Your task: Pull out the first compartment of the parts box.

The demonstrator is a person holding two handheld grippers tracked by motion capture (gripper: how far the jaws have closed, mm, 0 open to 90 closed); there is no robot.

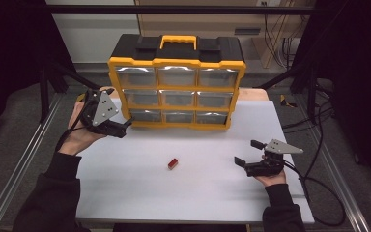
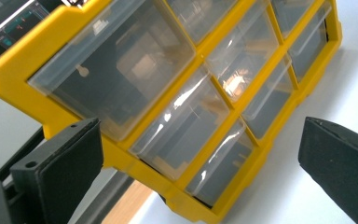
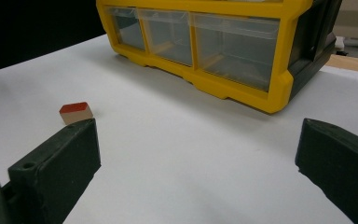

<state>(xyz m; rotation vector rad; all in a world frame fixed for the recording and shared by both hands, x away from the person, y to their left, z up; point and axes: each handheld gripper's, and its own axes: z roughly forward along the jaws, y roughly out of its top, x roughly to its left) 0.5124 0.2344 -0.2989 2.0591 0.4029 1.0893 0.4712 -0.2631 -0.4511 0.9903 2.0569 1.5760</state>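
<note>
Hovering with jaws apart at the drawer cabinet's point(image 1: 176, 87) lower left corner, left gripper point(image 1: 118, 126), and right gripper point(image 1: 251, 157) likewise spread near the desk's point(image 1: 125, 193) right edge, risk nudging the small red block point(image 1: 173, 163) lying mid-desk if approached carelessly.

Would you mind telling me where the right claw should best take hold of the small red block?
Probably across the small red block's two long sides, coming from above with the open right claw. It lies flat and alone on the white table, so nothing blocks either side.
</note>
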